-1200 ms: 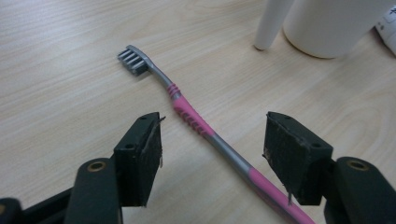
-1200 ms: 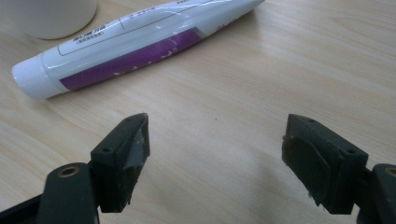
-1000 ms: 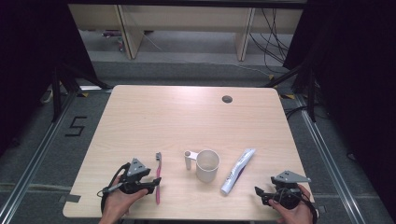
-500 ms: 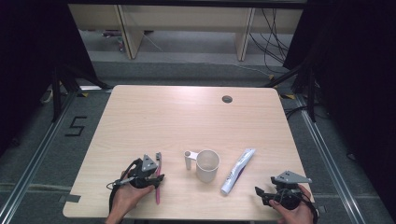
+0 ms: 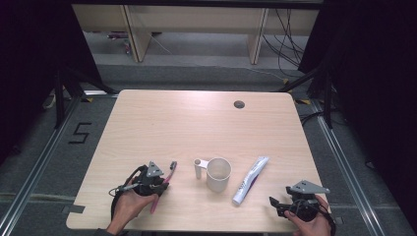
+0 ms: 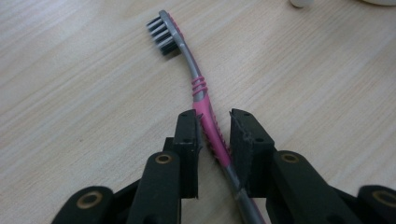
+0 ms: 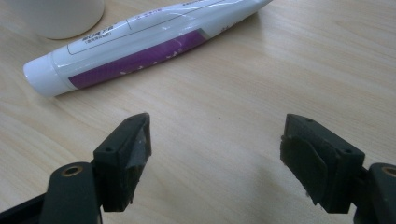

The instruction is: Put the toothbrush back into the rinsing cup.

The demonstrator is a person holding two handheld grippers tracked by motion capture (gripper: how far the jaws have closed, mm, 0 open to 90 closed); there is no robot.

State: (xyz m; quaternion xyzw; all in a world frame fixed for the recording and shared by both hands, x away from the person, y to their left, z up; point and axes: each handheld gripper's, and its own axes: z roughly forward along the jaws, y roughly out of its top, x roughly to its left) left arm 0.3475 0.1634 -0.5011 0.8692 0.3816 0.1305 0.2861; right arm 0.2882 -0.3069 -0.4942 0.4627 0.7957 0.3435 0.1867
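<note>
Left gripper (image 6: 214,135), having slid forward, is closing around my toothbrush (image 6: 201,88) handle, jaws not yet clamped; lifting seems next.

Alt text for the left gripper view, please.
The left hand-held gripper has its two black jaws around the handle of a pink and grey toothbrush lying on the wooden table, bristle head pointing away, jaws not fully closed.

The pink-and-grey toothbrush (image 6: 205,105) lies flat on the table, bristles on their side.
</note>
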